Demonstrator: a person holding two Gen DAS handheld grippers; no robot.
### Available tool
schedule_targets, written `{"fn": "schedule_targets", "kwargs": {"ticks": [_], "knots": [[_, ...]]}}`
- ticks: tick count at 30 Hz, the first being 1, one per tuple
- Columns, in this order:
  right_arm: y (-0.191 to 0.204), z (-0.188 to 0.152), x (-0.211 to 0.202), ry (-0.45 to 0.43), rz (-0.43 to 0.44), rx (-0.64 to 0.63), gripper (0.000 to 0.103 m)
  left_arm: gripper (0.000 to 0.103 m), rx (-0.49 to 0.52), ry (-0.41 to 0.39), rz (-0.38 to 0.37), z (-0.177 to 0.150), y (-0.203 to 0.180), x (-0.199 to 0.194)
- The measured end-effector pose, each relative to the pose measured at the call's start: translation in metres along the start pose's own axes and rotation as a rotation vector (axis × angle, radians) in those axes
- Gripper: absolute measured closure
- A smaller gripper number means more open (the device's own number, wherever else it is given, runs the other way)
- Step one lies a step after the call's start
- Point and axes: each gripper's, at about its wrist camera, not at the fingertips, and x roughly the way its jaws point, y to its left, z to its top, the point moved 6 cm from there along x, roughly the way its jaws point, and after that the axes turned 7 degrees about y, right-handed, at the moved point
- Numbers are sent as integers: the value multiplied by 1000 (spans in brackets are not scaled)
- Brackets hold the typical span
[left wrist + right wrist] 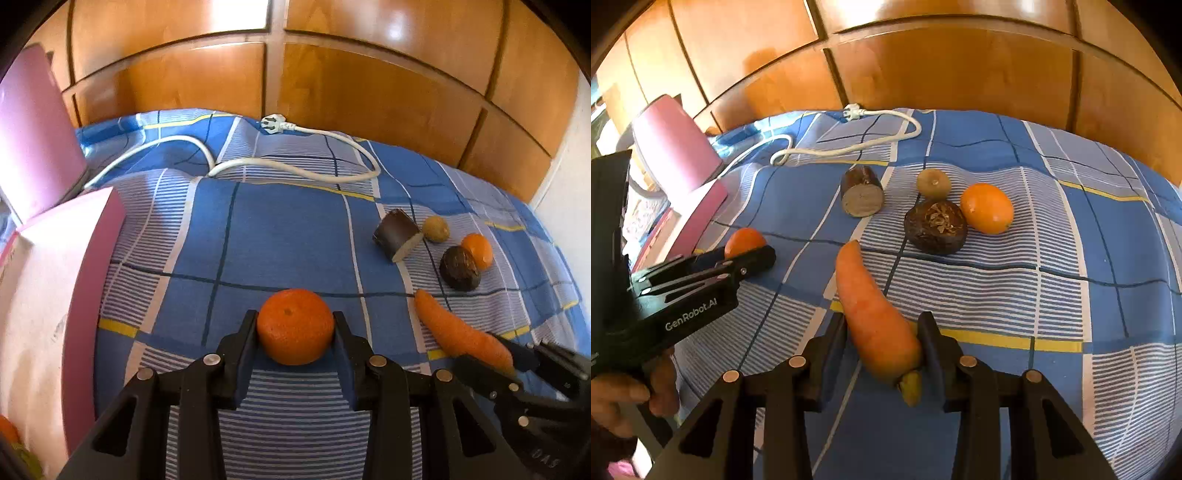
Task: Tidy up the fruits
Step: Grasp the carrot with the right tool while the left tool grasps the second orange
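Observation:
My left gripper point(294, 318) is shut on a round mandarin point(295, 332), both pads pressing its sides just above the blue checked sheet point(280, 236). From the right wrist view the same gripper point(759, 254) reaches in from the left, a hand behind it. My right gripper point(883, 319) is shut on the thick end of a carrot point(871, 302), whose tip points away. A dark round fruit point(935, 227), a small orange point(987, 208), a yellowish fruit point(933, 181) and a dark cut chunk point(862, 195) lie beyond.
An open pink box point(48, 295) with its raised lid point(33, 140) stands at the left edge of the bed. A white power cord point(295, 166) loops across the far side. Wooden wardrobe doors point(369, 92) close off the back.

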Motion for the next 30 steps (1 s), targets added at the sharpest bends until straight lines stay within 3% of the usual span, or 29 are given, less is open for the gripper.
{"fn": "schedule_targets", "kwargs": {"ticks": [9, 30], "knots": [[0, 0, 2, -45, -8, 29, 61, 64, 11, -15, 24, -2, -3, 3], [3, -1, 3, -56, -45, 12, 61, 64, 20, -32, 27, -4, -2, 4]]}}
